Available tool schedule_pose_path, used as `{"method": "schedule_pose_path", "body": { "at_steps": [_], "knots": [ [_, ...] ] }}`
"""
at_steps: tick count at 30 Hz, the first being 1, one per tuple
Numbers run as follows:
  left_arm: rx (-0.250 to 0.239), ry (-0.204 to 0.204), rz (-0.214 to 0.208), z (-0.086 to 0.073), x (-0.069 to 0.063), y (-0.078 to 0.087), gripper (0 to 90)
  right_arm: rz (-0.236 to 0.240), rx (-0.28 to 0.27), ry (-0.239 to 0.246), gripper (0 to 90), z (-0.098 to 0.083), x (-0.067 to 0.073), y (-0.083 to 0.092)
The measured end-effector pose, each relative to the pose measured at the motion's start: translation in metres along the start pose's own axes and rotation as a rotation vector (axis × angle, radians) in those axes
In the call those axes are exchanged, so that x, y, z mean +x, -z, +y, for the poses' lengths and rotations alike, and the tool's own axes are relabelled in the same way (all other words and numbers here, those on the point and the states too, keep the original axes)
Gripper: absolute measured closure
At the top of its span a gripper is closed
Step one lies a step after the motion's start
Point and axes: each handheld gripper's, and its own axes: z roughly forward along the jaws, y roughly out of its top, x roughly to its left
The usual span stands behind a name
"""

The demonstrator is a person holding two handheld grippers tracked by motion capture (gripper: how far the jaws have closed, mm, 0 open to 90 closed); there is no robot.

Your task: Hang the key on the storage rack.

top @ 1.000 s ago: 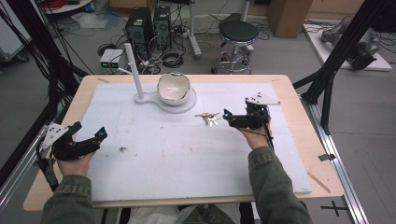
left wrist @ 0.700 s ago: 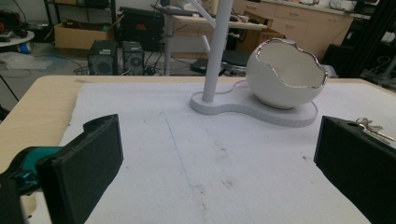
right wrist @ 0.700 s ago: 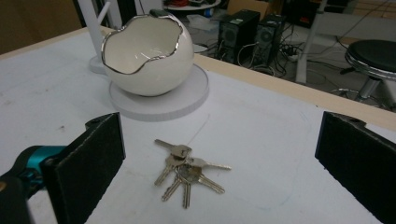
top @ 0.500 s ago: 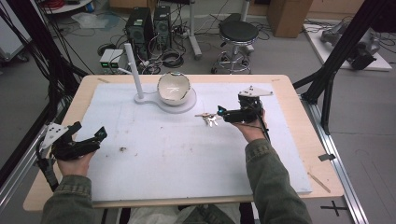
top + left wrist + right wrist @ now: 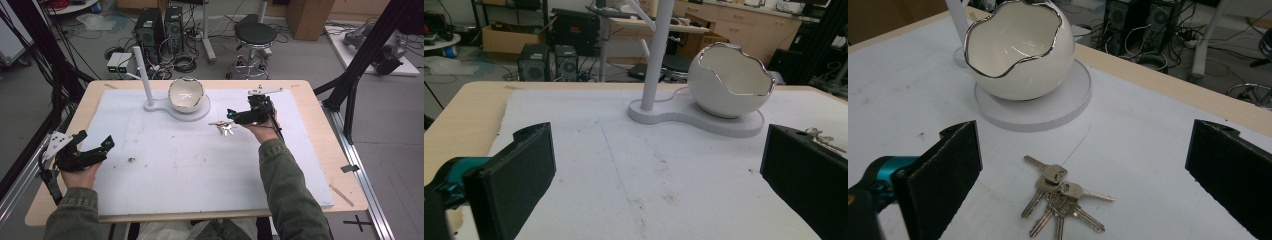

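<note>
A bunch of keys (image 5: 224, 128) lies flat on the white mat, just right of a white egg-shaped bowl (image 5: 186, 94) with a silver rim. The bowl sits on a round white base (image 5: 202, 111) joined to an upright white post (image 5: 141, 74). My right gripper (image 5: 231, 116) hovers open right beside the keys, jaws pointing left. In the right gripper view the keys (image 5: 1059, 198) lie low between the wide-apart jaws, with the bowl (image 5: 1018, 50) behind them. My left gripper (image 5: 95, 142) is open at the mat's left edge, holding nothing. In the left gripper view the bowl (image 5: 729, 80) and post (image 5: 655, 50) stand ahead.
The white mat (image 5: 190, 170) covers most of the wooden table (image 5: 320, 130). A small dark speck (image 5: 131, 160) lies on the mat near my left gripper. Beyond the table's far edge are computer towers (image 5: 160, 25), cables and a stool (image 5: 255, 37).
My right gripper has moved left across the mat and now sits right by the keys. The left gripper has stayed where it was.
</note>
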Motion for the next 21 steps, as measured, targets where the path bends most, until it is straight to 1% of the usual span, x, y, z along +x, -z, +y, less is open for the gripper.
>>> {"method": "schedule_pose_path", "body": {
  "at_steps": [1,4,5,7,9,15,20,21],
  "knots": [
    [-0.001,0.0,0.0,0.0,0.0,0.0,1.7,-0.002,0.003,0.009,0.6,0.002,-0.001,-0.002],
    [-0.002,0.001,0.001,0.0,0.0,0.0,1.7,0.007,0.013,0.002,0.6,0.005,-0.001,-0.005],
    [-0.001,-0.001,0.001,0.0,0.0,0.001,1.7,0.01,0.018,0.009,0.6,0.005,-0.002,-0.007],
    [-0.004,0.003,0.001,0.0,0.0,0.001,1.7,0.013,0.032,0.003,0.6,0.005,-0.002,-0.009],
    [-0.003,0.004,0.002,0.0,0.001,0.0,1.7,0.019,0.041,0.008,0.6,0.006,-0.002,-0.013],
    [-0.004,0.005,0.0,0.0,0.001,0.0,1.7,0.023,0.077,0.009,0.6,0.007,-0.002,-0.025],
    [-0.007,0.011,-0.003,0.0,0.002,0.0,1.7,0.025,0.106,0.039,0.6,0.015,-0.002,-0.032],
    [-0.007,0.011,-0.003,0.0,0.002,0.0,1.7,0.033,0.1,0.041,0.6,0.017,-0.002,-0.033]
  ]
}}
